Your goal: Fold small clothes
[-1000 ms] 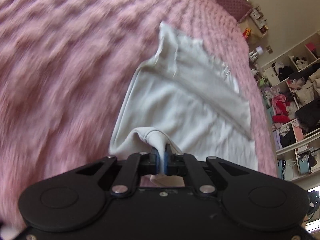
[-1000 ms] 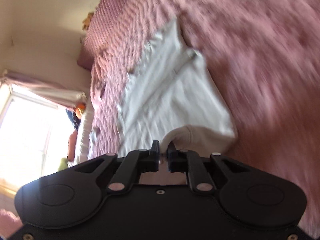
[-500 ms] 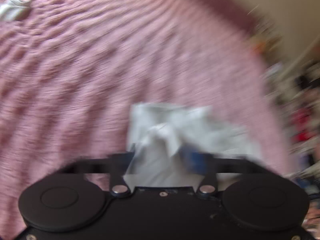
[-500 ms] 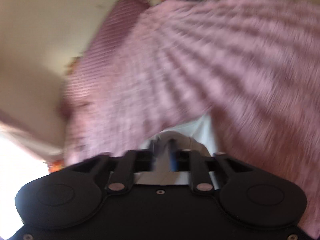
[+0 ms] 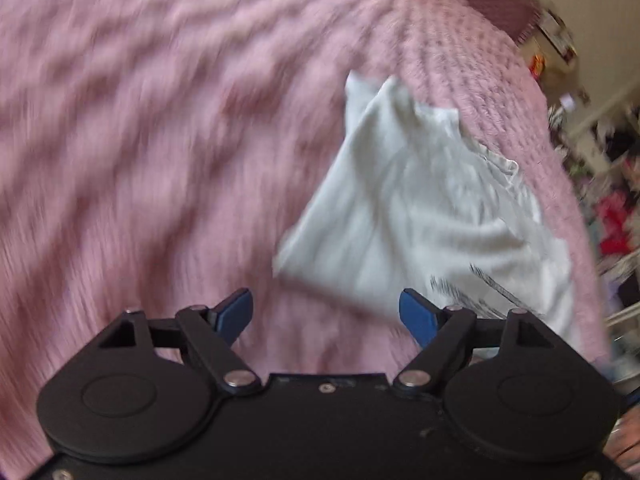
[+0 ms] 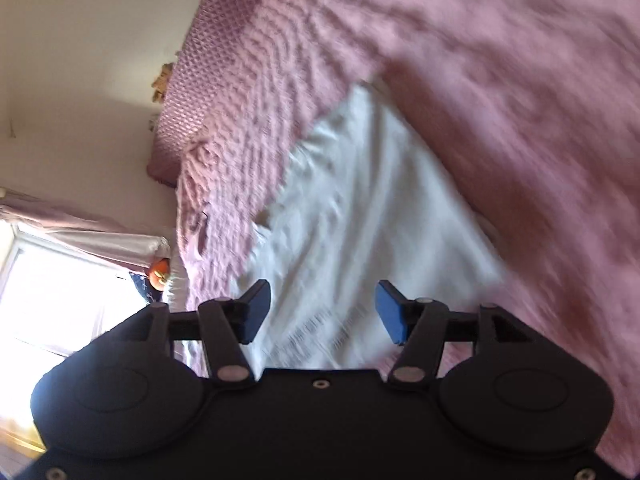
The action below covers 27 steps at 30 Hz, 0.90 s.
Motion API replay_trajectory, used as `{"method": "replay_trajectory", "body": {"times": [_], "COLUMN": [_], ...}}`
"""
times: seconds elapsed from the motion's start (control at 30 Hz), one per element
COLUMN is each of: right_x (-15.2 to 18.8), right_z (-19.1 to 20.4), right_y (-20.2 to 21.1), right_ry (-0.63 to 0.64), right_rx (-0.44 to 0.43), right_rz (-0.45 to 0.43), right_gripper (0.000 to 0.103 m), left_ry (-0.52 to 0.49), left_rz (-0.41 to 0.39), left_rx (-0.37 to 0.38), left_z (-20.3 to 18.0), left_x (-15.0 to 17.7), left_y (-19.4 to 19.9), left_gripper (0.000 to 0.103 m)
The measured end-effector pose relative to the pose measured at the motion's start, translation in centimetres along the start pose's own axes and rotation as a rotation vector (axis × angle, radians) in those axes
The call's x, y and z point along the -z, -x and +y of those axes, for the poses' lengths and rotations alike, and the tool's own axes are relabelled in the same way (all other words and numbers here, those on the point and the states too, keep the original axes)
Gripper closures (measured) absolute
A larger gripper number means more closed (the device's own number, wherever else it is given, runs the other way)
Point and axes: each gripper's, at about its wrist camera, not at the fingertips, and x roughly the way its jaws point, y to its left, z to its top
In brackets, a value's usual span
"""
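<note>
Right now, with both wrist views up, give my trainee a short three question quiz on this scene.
1. True or false: the left gripper is clamped on the white garment.
2. What does the garment lie on? A) wooden floor B) pink blanket C) metal tray
3. Fill in: the right gripper has its jaws ____.

Key: 1 false, its jaws are spread and hold nothing; 2 B; 3 open.
</note>
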Motion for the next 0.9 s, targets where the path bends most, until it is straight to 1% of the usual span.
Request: {"method": "replay_trajectory", "body": {"times": [0.07,0.13,0.2,0.27,0.37,0.43,0.53,0.6,0.63,0.67,0.7,0.77,0.83,0.9], "right_x": [0.8,1.3,1.3,1.0,0.7,0.5,0.2,0.1,0.0,-0.1,-0.2,-0.3,-0.5,-0.7], "right_z": [-1.3,-2.1,-2.9,-3.7,-4.8,-5.3,-5.6,-5.4,-5.1,-4.8,-4.5,-3.9,-3.4,-2.6], "right_y": [-0.2,-0.5,-0.9,-1.2,-1.6,-1.9,-2.6,-2.9,-3.1,-3.2,-3.4,-3.7,-3.7,-3.3], "right_ry": [-0.015,-0.041,-0.064,-0.085,-0.141,-0.160,-0.191,-0.190,-0.185,-0.177,-0.172,-0.154,-0.127,-0.101], "right_rx": [0.031,0.054,0.064,0.082,0.082,0.088,0.091,0.095,0.103,0.116,0.137,0.154,0.177,0.198], "right_rz": [0.008,0.005,-0.015,-0.039,-0.068,-0.090,-0.113,-0.124,-0.124,-0.119,-0.111,-0.104,-0.103,-0.116], "right_gripper": [0.044,0.044,0.044,0.044,0.043,0.043,0.043,0.045,0.054,0.068,0.073,0.089,0.095,0.096], "left_ry": [0.089,0.148,0.202,0.245,0.299,0.320,0.316,0.303,0.295,0.291,0.300,0.319,0.290,0.254], "left_rz": [0.019,-0.001,-0.017,-0.040,-0.067,-0.064,-0.061,-0.072,-0.068,-0.054,-0.038,-0.036,-0.046,-0.066], "left_rx": [0.034,0.052,0.093,0.116,0.133,0.134,0.128,0.116,0.095,0.082,0.090,0.102,0.084,0.072], "left_z": [1.1,1.7,1.6,1.6,1.9,2.1,1.8,1.5,1.3,1.2,1.3,1.2,0.6,-0.3], "left_x": [0.7,1.2,1.3,1.2,0.5,0.4,-0.2,-0.6,-0.8,-1.1,-1.2,-1.6,-1.9,-2.3], "left_y": [-0.9,-1.6,-2.3,-3.1,-4.0,-4.4,-5.4,-5.6,-5.7,-5.9,-6.2,-6.2,-5.8,-5.1], "left_gripper": [0.020,0.020,0.020,0.020,0.020,0.020,0.020,0.040,0.064,0.085,0.091,0.098,0.100,0.100]}}
